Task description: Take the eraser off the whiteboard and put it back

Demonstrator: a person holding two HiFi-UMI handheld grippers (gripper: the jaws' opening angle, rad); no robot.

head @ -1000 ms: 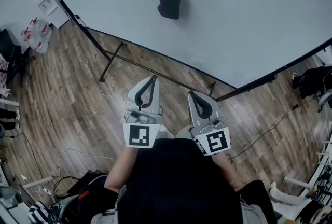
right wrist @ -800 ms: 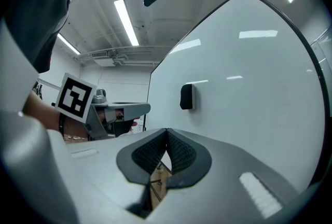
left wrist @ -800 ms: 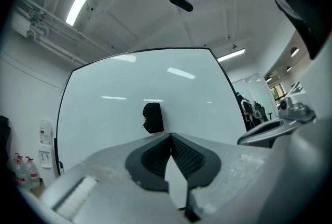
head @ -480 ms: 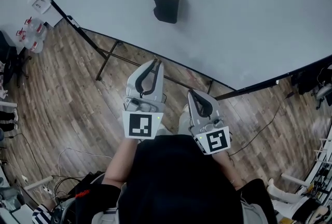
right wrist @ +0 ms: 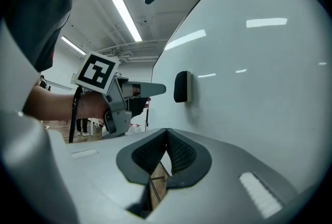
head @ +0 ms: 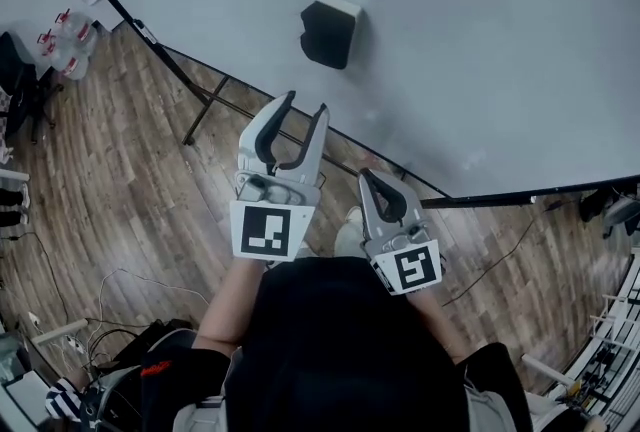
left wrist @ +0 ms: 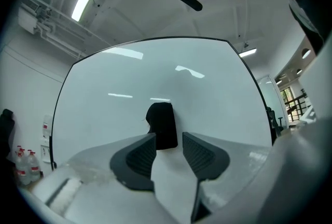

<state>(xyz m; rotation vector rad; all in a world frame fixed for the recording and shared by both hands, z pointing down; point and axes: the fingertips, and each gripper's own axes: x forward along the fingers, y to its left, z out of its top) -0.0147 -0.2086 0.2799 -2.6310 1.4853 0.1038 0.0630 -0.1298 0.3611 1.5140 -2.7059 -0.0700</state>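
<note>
A black eraser (head: 330,32) with a white backing sticks to the whiteboard (head: 480,40). My left gripper (head: 306,102) is raised toward it, a short way off, its jaws opening with nothing between them. In the left gripper view the eraser (left wrist: 162,125) stands just beyond the gap of the left gripper (left wrist: 169,148). My right gripper (head: 369,177) hangs lower and further back, shut and empty. The right gripper view shows the right gripper (right wrist: 167,135) shut, the eraser (right wrist: 182,86) on the board ahead and the left gripper (right wrist: 155,88) pointing at it.
The whiteboard's black frame and stand legs (head: 205,105) rise from a wooden floor (head: 120,180). Bottles (head: 65,30) stand at the far left. Cables (head: 130,285) trail over the floor, and clutter lies at the lower left and right edges.
The left gripper has risen and moved toward the eraser, and its jaws have gone from shut to parted. The right gripper has shifted a little and stays shut.
</note>
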